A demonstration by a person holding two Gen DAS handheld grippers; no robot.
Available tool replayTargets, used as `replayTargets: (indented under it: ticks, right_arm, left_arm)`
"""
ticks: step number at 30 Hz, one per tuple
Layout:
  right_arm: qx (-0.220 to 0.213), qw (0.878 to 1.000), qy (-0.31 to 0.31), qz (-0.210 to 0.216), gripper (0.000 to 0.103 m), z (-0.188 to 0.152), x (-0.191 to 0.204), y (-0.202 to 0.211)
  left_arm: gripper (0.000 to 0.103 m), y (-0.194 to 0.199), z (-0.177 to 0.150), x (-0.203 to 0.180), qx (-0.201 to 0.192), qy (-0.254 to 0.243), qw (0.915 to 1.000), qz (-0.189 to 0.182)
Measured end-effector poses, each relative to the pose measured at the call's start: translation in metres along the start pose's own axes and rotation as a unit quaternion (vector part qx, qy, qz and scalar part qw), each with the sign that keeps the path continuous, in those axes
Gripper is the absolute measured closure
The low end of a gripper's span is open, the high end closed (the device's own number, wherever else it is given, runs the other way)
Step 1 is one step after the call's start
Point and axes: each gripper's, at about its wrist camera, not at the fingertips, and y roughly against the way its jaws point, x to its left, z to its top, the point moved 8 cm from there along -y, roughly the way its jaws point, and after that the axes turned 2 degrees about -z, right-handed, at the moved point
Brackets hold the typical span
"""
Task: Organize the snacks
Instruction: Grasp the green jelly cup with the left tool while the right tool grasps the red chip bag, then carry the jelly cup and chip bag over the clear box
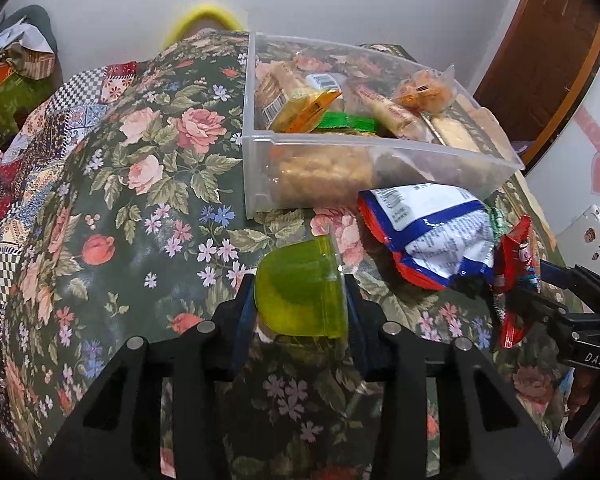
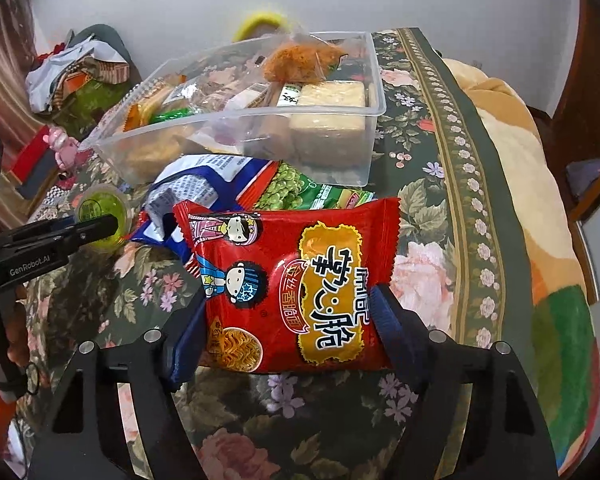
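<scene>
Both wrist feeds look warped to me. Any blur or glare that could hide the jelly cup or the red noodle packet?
Left wrist view: heavy fisheye bending, dark corners; green jelly cup sharp, only the yellow thing behind the clear bin smeared. Right wrist view: same warping; red noodle packet crisp, print readable, mild sheen on its foil, no blinding glare.

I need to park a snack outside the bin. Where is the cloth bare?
Free: the floral tablecloth left of the clear bin, and the bordered strip to its right. Crowded: in front of the bin, where the blue-white bag, green packet and red noodle packet pile up.
</scene>
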Motion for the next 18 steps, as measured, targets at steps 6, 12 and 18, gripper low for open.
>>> replayTargets:
  ticks: [6,12,18]
  right_arm:
    - [-0.019,1.000,-0.005,0.004,0.029,0.005,0.001,0.017]
    - [-0.054,0.999,-0.005,0.002,0.029,0.024,0.001,0.038]
    - [-0.088,0.996,-0.006,0.005,0.029,0.053,0.006,0.049]
  left_arm:
    - [0.062,0.021,0.006,-0.006,-0.020,-0.006,0.9998,-0.002]
    - [0.062,0.042,0.020,-0.020,-0.047,-0.012,0.9987,-0.013]
    - [0.062,0.053,0.043,-0.030,-0.069,-0.012,0.9972,-0.026]
